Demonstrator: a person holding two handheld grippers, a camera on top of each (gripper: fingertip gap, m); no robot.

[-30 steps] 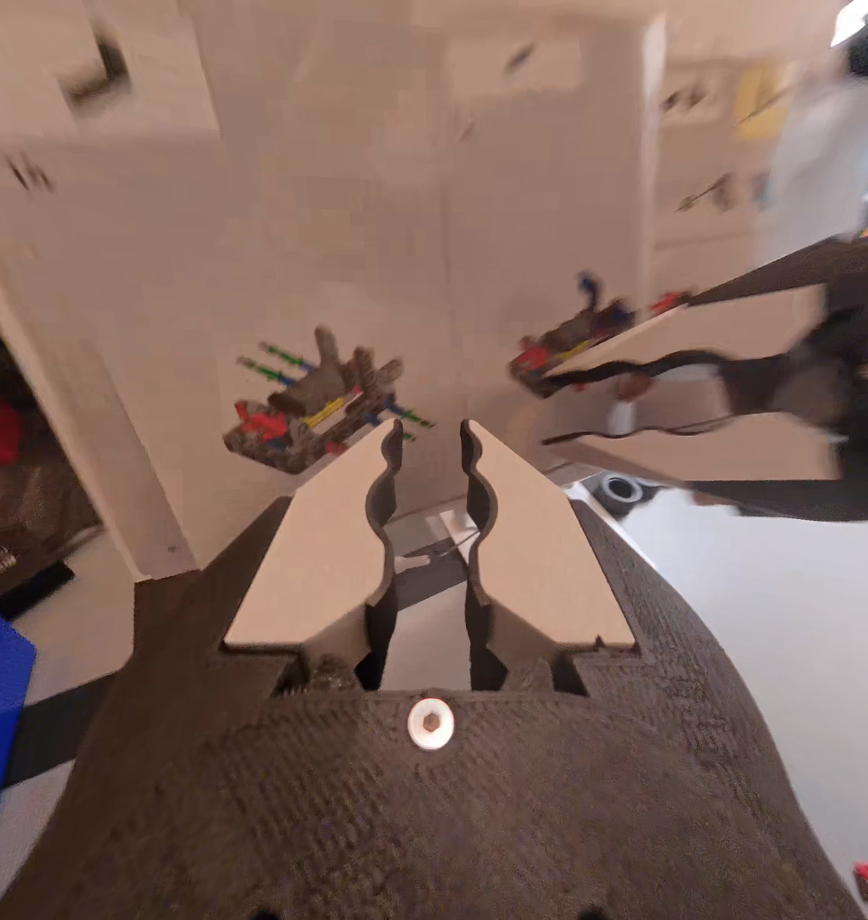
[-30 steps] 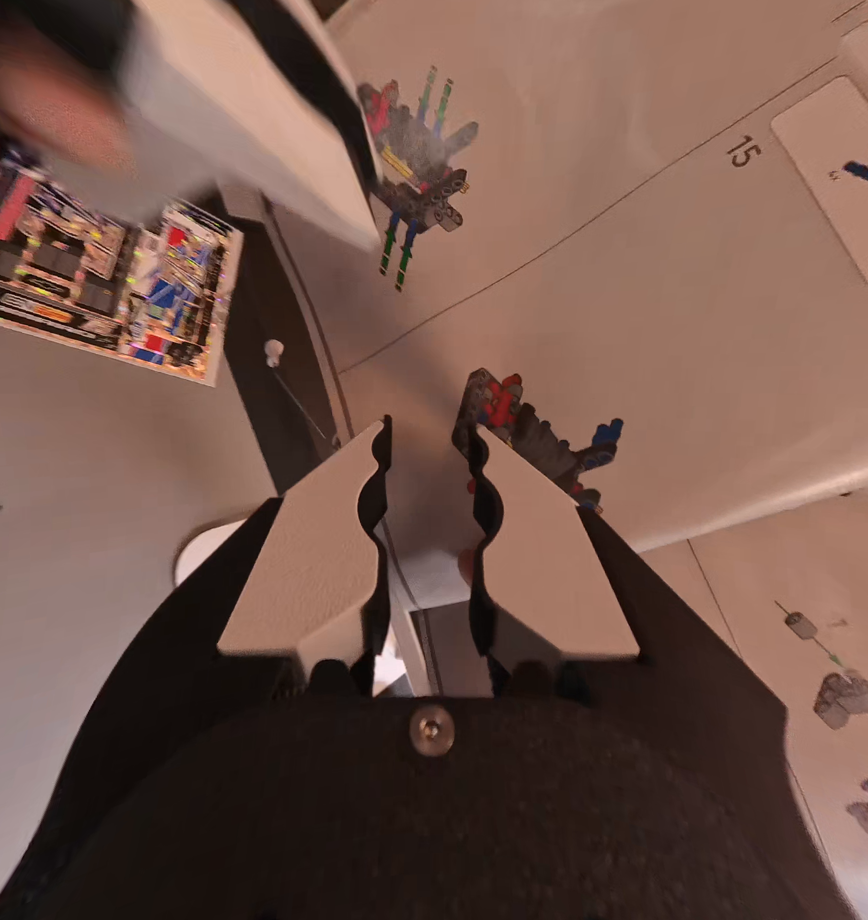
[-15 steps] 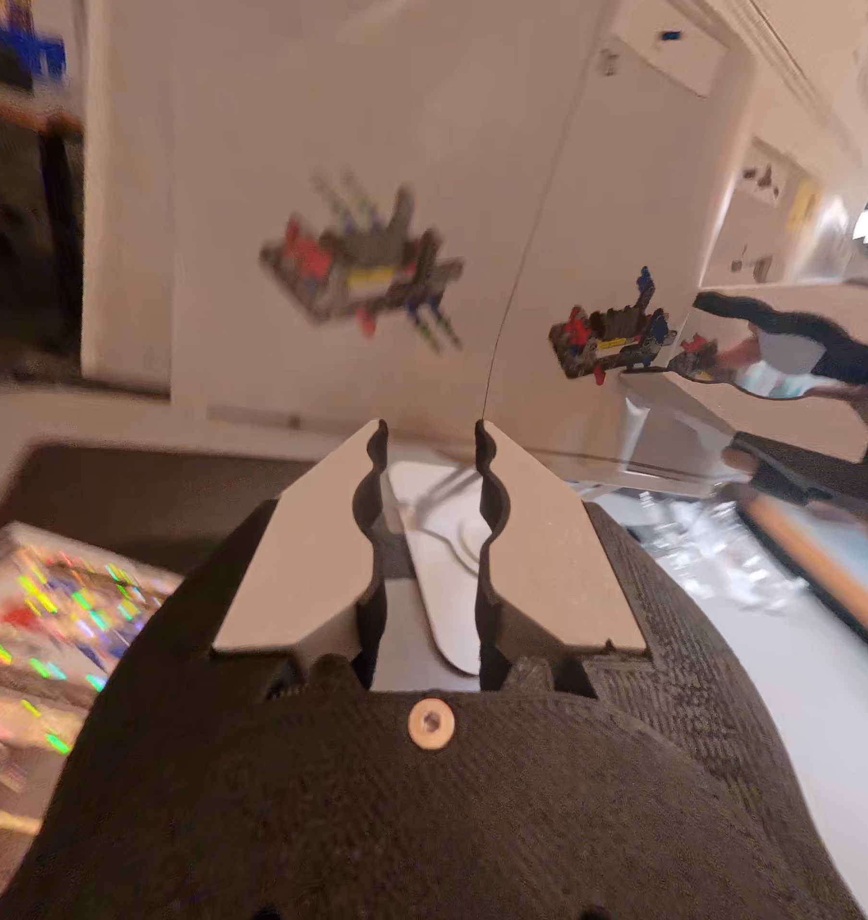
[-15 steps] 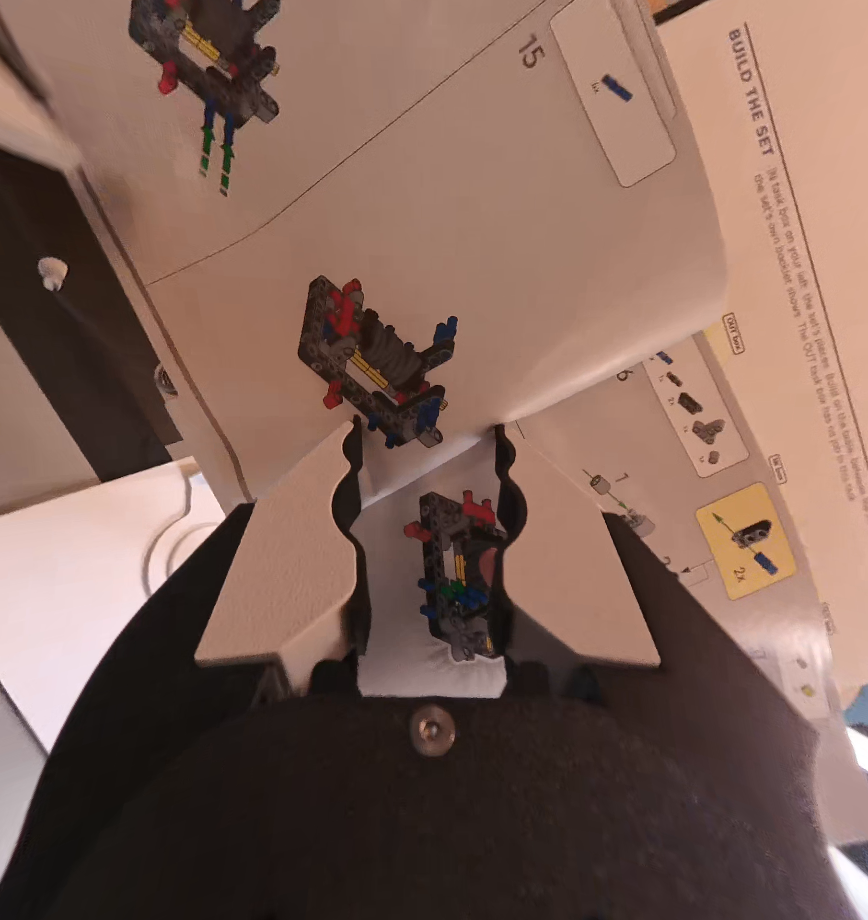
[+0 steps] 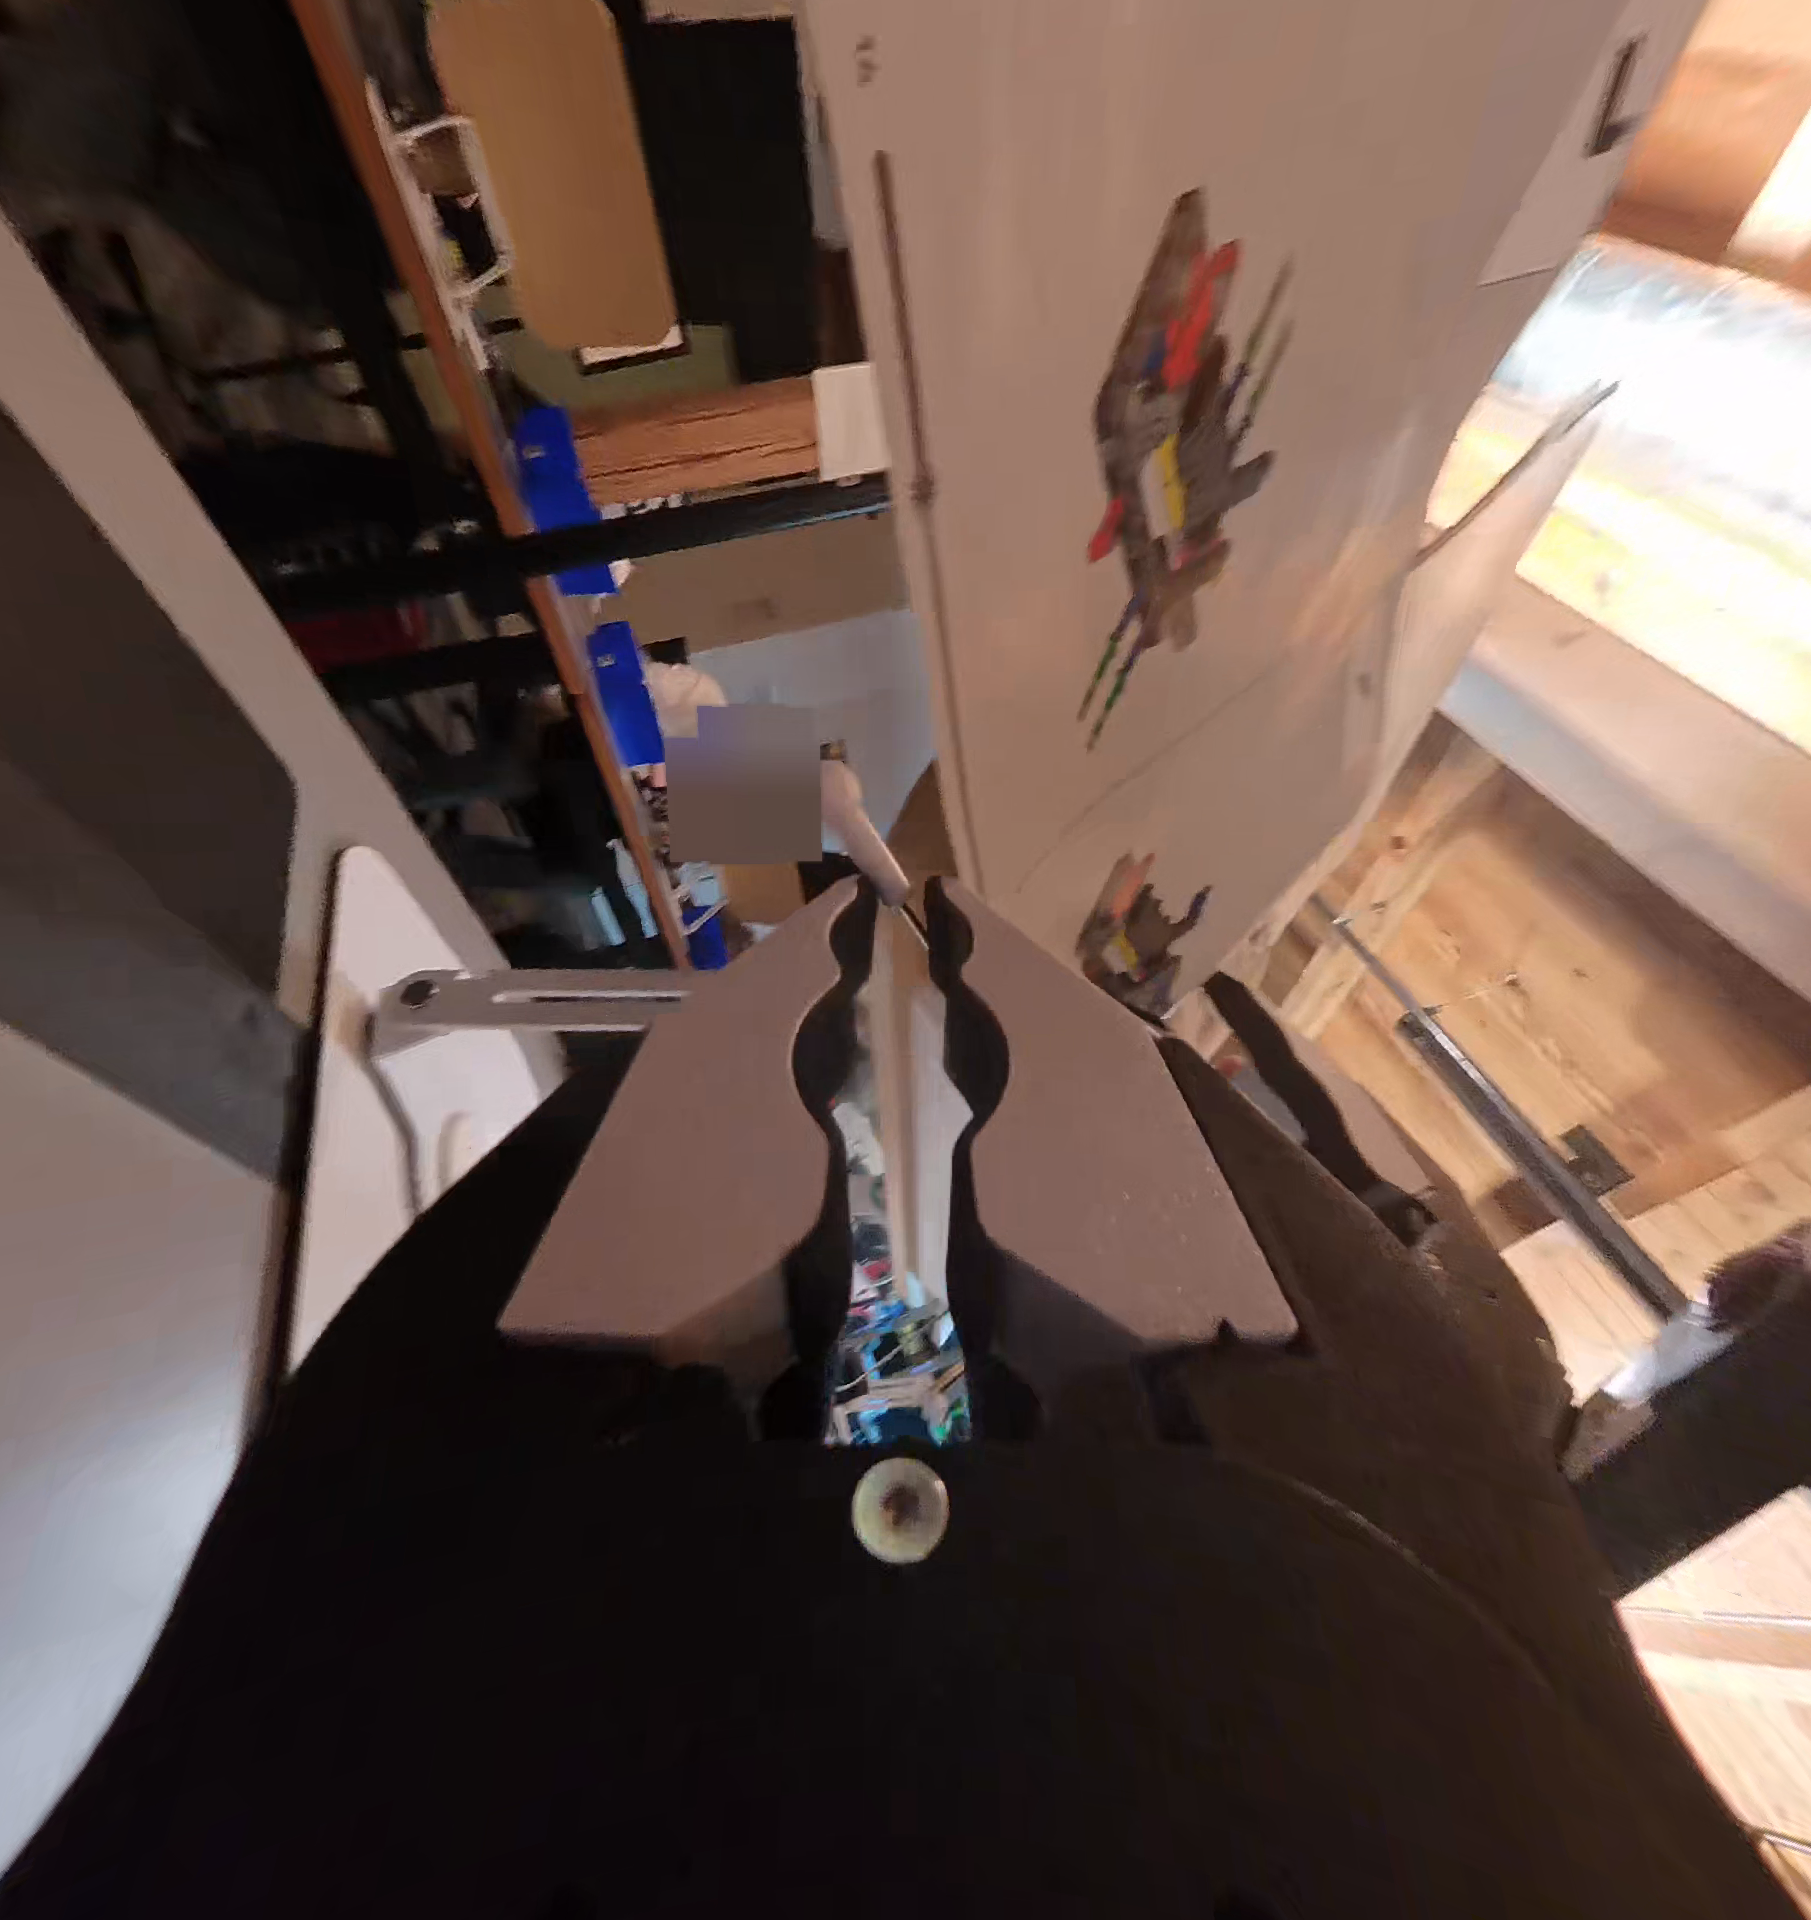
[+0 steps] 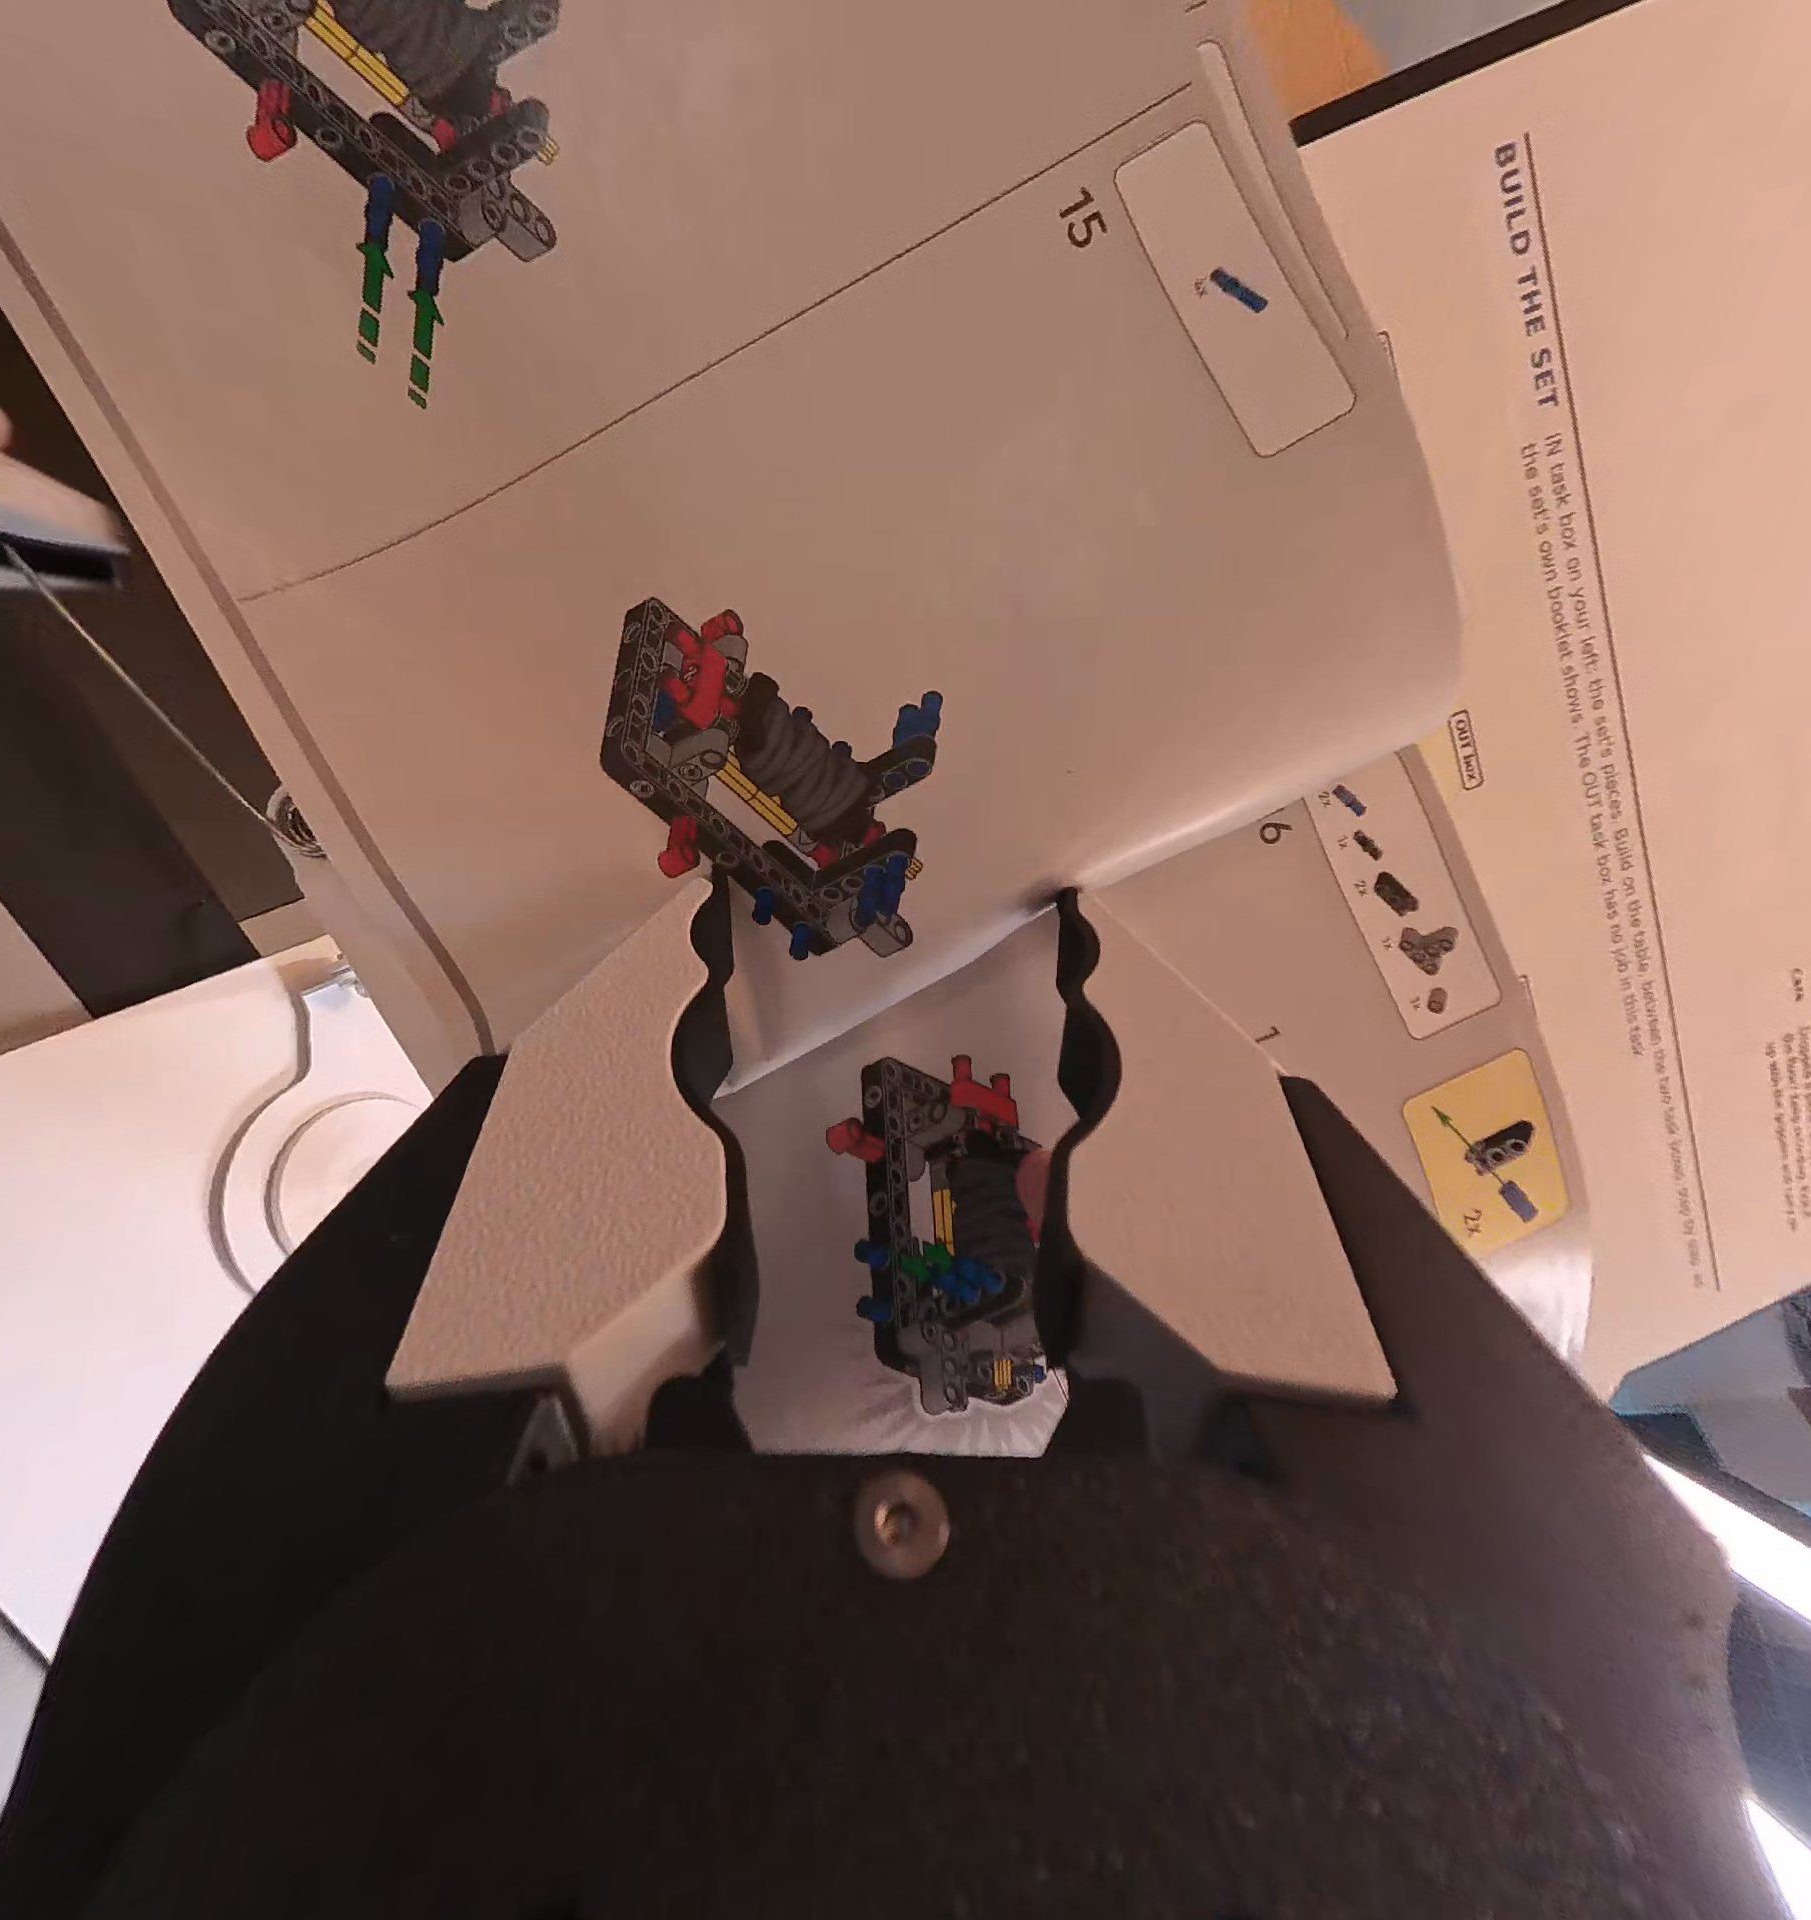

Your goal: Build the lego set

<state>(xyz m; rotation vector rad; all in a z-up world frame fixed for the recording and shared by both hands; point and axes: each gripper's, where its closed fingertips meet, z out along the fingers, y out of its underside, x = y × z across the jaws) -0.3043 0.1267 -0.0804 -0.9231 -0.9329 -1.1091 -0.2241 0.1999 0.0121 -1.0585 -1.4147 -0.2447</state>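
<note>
The lego instruction booklet (image 6: 880, 499) is the largest thing: glossy white pages, curled and lifted, printed with diagrams of a dark grey beam frame with red, blue and yellow pins. Beside it lies a flat white printed sheet (image 6: 1649, 582) of text with a yellow box. The right gripper (image 6: 885, 914) has its jaws apart around a page's lower edge. The left gripper (image 5: 893, 896) has its jaws nearly together, pinching a thin page edge-on. Behind are blue bins (image 5: 553, 488) on shelving.
</note>
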